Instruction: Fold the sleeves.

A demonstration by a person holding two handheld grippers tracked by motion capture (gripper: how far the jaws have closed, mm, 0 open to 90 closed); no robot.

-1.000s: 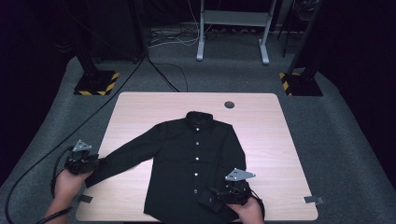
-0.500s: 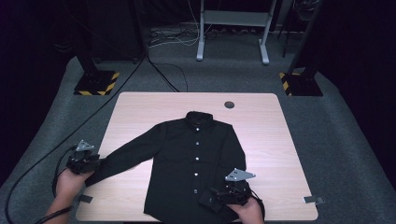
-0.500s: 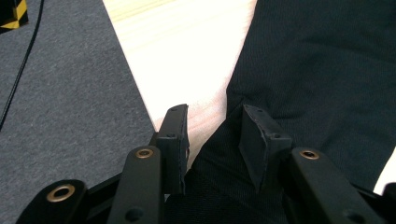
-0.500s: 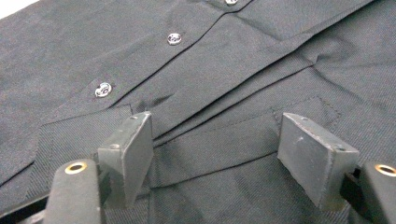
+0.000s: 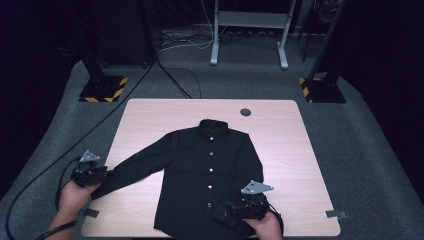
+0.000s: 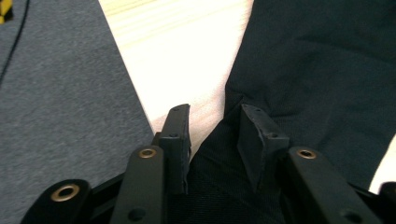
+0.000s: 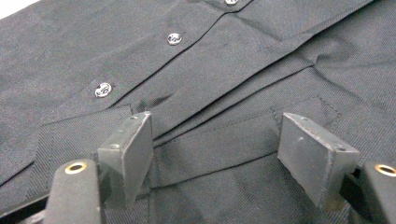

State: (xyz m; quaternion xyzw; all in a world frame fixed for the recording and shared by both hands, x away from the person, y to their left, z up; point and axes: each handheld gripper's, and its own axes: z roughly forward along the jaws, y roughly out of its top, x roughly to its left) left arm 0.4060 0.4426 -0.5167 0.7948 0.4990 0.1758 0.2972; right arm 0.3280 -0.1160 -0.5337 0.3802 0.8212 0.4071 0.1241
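Left tool (image 5: 91,172): held in the person's left hand at the near left edge of the counter (image 5: 280,130), on the cuff end of the shirt's outstretched sleeve (image 5: 132,169). Its jaws have just been closing; seen along the left tool (image 6: 215,121), the dark cloth of the sleeve runs up between the two pads (image 6: 180,135), which stand a little apart with the fabric bunched in the gap. Whether the pads already press the cloth cannot be told.

Right tool (image 5: 245,210): held in the right hand at the near edge, low over the shirt's front near the hem. Looking along the right tool (image 7: 215,140), its jaws are spread wide and straddle a flat fold of the front panel beside the button placket (image 7: 173,39), pinching nothing.

Black shirt (image 5: 212,170): long-sleeved, buttoned, lying flat and face up in the middle of the counter. Long axis runs from far to near; collar (image 5: 214,125) points to the far edge, hem to the near edge by the person. One sleeve extends on a slant from the shoulder toward the near left corner, ending at the left tool.

Counter: pale wood top, a round dark grommet (image 5: 245,112) beyond the collar.
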